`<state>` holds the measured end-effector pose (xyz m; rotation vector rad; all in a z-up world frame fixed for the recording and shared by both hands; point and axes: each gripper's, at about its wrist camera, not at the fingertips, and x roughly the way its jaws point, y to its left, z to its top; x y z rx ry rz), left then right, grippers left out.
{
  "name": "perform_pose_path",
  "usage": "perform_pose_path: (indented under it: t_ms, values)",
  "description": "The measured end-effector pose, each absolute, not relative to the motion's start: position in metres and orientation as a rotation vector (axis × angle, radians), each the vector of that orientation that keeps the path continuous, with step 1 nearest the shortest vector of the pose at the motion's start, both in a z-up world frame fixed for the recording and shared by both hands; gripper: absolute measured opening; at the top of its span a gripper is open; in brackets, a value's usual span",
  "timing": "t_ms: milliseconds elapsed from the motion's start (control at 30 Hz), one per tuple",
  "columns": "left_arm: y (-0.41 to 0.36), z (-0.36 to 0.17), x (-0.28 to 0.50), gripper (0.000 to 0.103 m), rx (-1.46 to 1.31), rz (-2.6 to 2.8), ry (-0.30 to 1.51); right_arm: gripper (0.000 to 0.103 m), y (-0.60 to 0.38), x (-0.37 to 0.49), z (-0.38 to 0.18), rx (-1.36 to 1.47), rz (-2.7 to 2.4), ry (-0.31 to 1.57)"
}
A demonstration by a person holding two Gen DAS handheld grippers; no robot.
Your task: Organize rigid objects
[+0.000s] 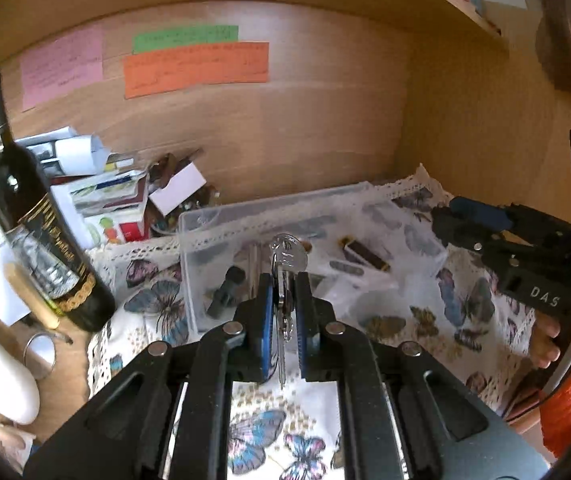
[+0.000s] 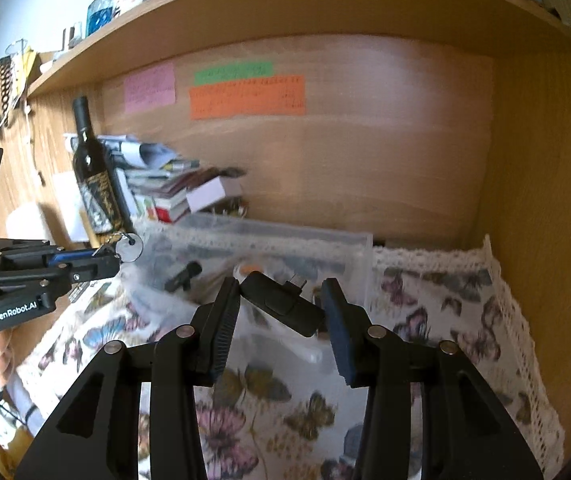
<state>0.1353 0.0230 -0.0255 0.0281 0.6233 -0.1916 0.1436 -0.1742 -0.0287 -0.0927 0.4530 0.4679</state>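
Note:
My left gripper [image 1: 284,280] is shut on a bunch of keys [image 1: 286,258] with a round metal tag, held just above the near rim of a clear plastic box [image 1: 205,218]. It also shows in the right wrist view [image 2: 115,258]. The box holds a small black clip-like part [image 1: 225,290] and a dark brown bar with gold ends [image 1: 365,254]. My right gripper [image 2: 281,300] has its jaws set wide, with a black adapter with a small plug [image 2: 281,302] lying askew between them over the box [image 2: 361,240]. Whether the pads press on it I cannot tell.
A dark wine bottle [image 1: 41,224] stands at the left beside a heap of papers and small boxes [image 1: 105,192]. A butterfly-print cloth with lace edge [image 1: 425,320] covers the desk. Coloured notes [image 1: 195,66] hang on the back panel. A shelf runs overhead; a wooden side wall [image 2: 545,220] closes the right.

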Motion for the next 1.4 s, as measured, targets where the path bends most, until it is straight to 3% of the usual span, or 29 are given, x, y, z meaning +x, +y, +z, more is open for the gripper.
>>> perform_pose_path:
  t_ms: [533, 867, 967, 1200, 1267, 1400]
  values:
    - [0.027, -0.072, 0.201, 0.009, 0.026, -0.162, 0.773, 0.039, -0.146, 0.212, -0.079, -0.133, 0.455, 0.645]
    - [0.030, -0.056, 0.188, 0.010, 0.002, -0.163, 0.737, 0.042, -0.151, 0.209, -0.075, -0.118, 0.475, 0.656]
    - [0.031, -0.045, 0.177, 0.017, 0.004, -0.151, 0.702, 0.043, -0.153, 0.200, -0.065, -0.115, 0.475, 0.622]
    - [0.033, -0.016, 0.136, 0.038, -0.009, -0.129, 0.572, 0.054, -0.169, 0.155, -0.024, -0.087, 0.468, 0.471]
    - [0.031, -0.008, 0.121, 0.045, -0.011, -0.125, 0.528, 0.055, -0.174, 0.139, -0.013, -0.078, 0.466, 0.426]
    - [0.026, 0.009, 0.091, 0.064, -0.012, -0.115, 0.433, 0.067, -0.177, 0.107, 0.004, -0.074, 0.457, 0.332]
